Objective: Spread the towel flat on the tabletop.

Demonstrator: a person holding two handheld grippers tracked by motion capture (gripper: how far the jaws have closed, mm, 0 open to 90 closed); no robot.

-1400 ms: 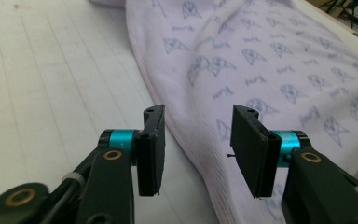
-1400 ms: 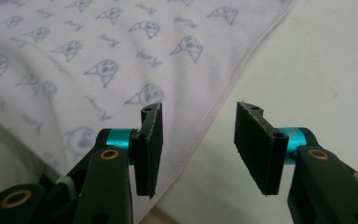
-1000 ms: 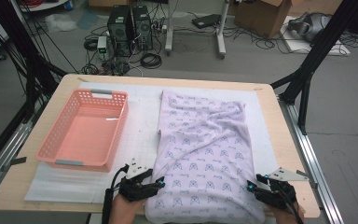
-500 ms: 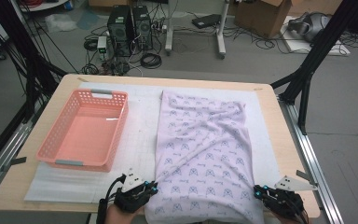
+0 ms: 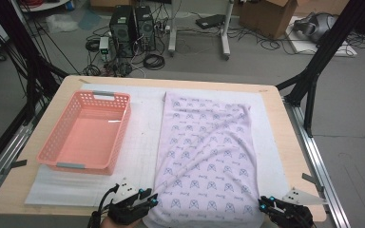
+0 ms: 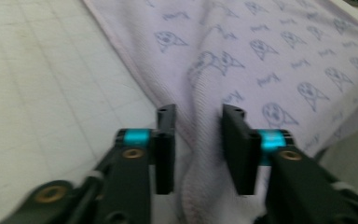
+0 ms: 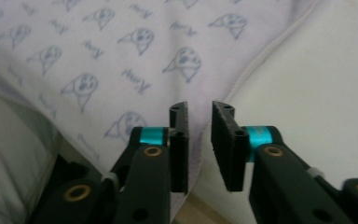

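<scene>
A pale lilac cloth point(image 5: 204, 156) printed with small blue faces lies spread along the table, its near hem at the front edge. My left gripper point(image 5: 152, 198) is at the cloth's near left corner. In the left gripper view its jaws point(image 6: 198, 112) stand apart around a raised ridge of the cloth point(image 6: 261, 56) without pressing it; they have just been opening. My right gripper point(image 5: 261, 205) is at the near right corner. In the right gripper view its jaws point(image 7: 199, 108) stand slightly apart over the cloth's hem point(image 7: 121, 46), also just opening.
A pink plastic basket point(image 5: 123, 133) stands empty on the left half of a white mat point(image 5: 138, 142) that covers the wooden table point(image 5: 285, 142). Beyond the far edge are computer towers, cables and a cardboard box on the floor.
Both grippers have drawn back toward the table's near edge. The cloth's near hem has come with them and the cloth lies longer and flatter.
</scene>
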